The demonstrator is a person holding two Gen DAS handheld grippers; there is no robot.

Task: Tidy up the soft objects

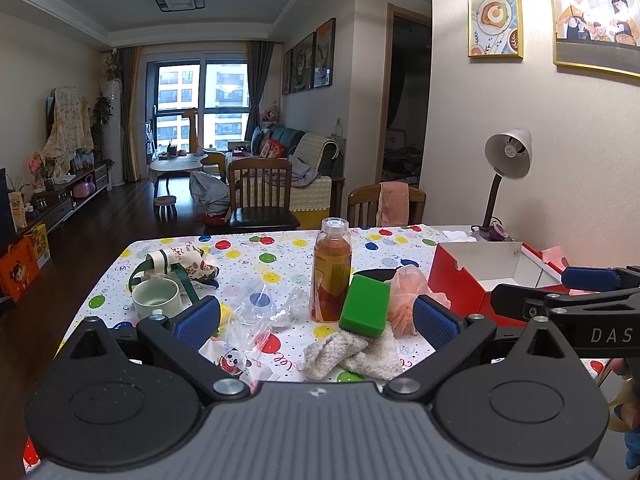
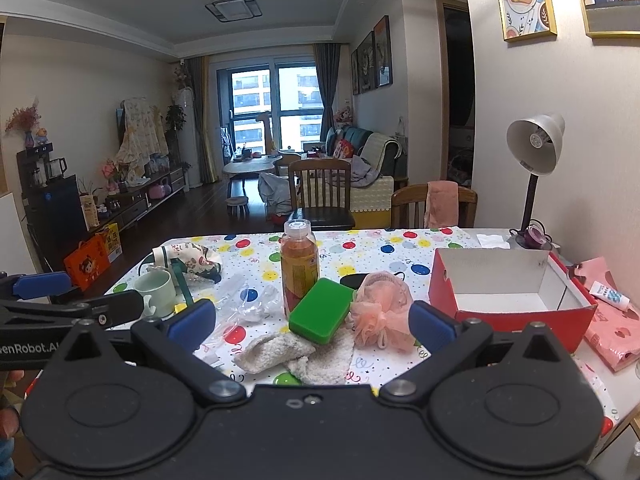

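A green sponge [image 1: 365, 306] [image 2: 320, 311] leans on a grey-white folded cloth [image 1: 352, 352] [image 2: 298, 354] near the table's front. Beside it lies a pink mesh bath ball [image 1: 408, 294] [image 2: 382, 310]. An open red box [image 1: 492, 276] [image 2: 508, 292] with a white inside stands to the right. My left gripper [image 1: 316, 320] is open, held above the front edge, with the sponge and cloth ahead between its blue pads. My right gripper [image 2: 312, 326] is open too, facing the same pile. Each gripper shows at the side of the other's view.
A bottle of orange drink [image 1: 332, 272] [image 2: 300, 266] stands right behind the sponge. A pale green mug [image 1: 156, 298] [image 2: 156, 286], a tipped patterned mug [image 1: 188, 260], crumpled clear plastic [image 1: 260, 312] and a desk lamp [image 2: 534, 168] sit around. A pink bag with a tube [image 2: 612, 304] lies far right.
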